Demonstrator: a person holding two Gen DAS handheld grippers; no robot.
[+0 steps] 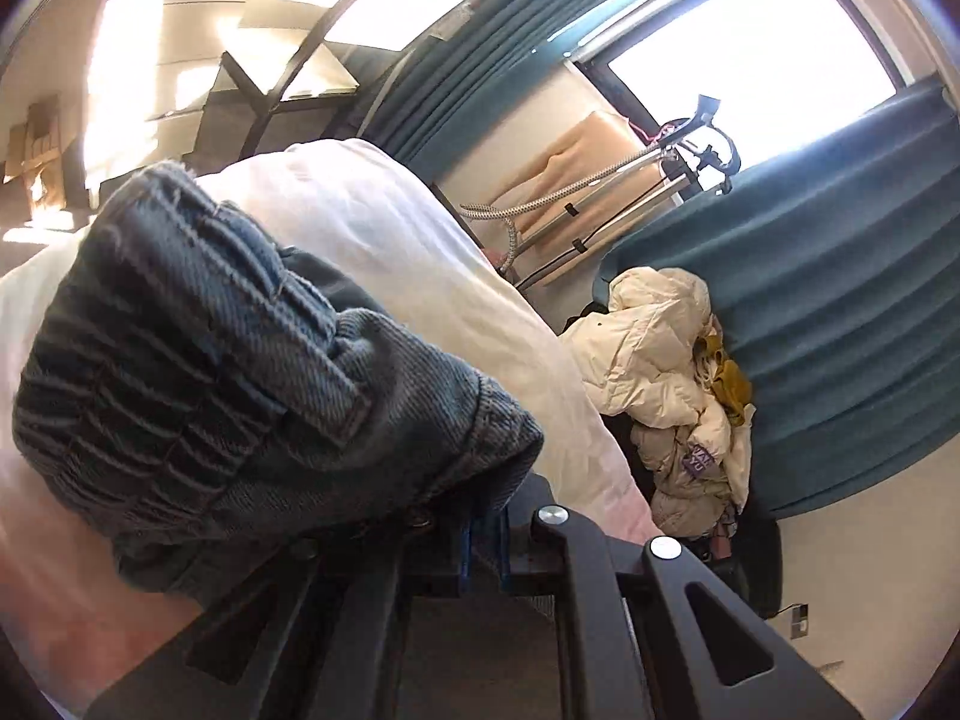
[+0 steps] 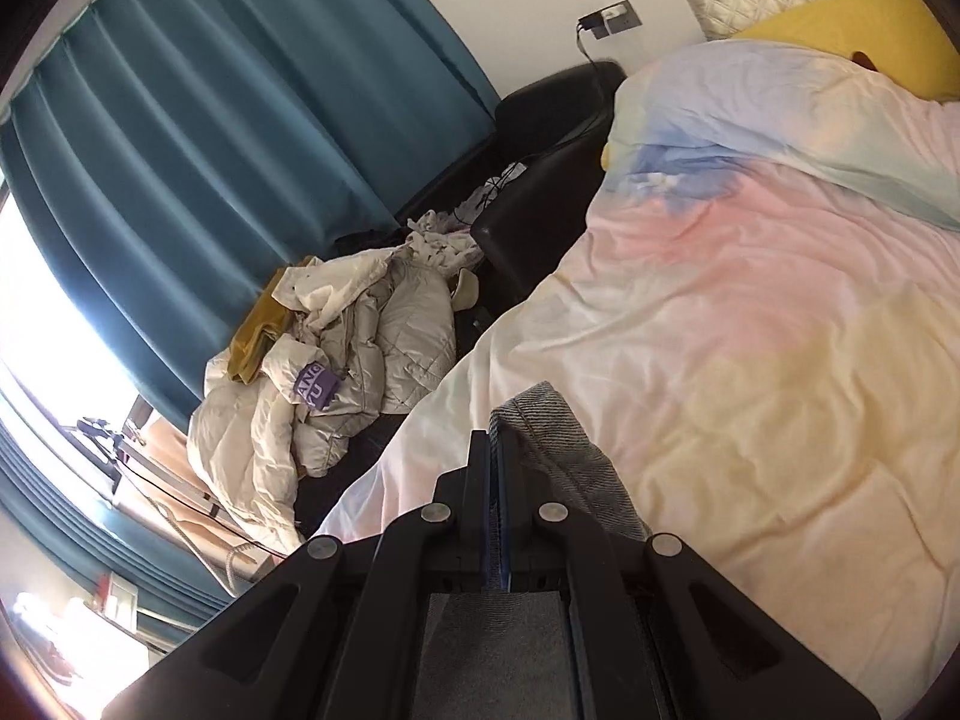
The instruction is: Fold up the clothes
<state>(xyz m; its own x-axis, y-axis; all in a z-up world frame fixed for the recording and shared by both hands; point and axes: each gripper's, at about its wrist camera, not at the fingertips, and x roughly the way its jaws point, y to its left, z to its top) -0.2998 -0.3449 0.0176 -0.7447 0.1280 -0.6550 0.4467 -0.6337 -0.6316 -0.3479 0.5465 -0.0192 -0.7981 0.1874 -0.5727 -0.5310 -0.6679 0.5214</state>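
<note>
In the left wrist view my left gripper (image 1: 483,531) is shut on a blue-grey denim garment (image 1: 240,372). Its gathered elastic waistband bulges up and to the left, over the pale bedcover (image 1: 390,240). In the right wrist view my right gripper (image 2: 497,480) is shut on an edge of the same grey denim (image 2: 570,450). The cloth hangs to the right of the fingers and below them, above the pastel bedcover (image 2: 750,330).
A heap of cream puffer jackets (image 2: 312,372) with a mustard cloth lies on a dark chair by the teal curtain (image 2: 210,150); the heap also shows in the left wrist view (image 1: 660,360). A garment steamer stand (image 1: 600,198) is by the window. A yellow pillow (image 2: 858,24) lies at the headboard.
</note>
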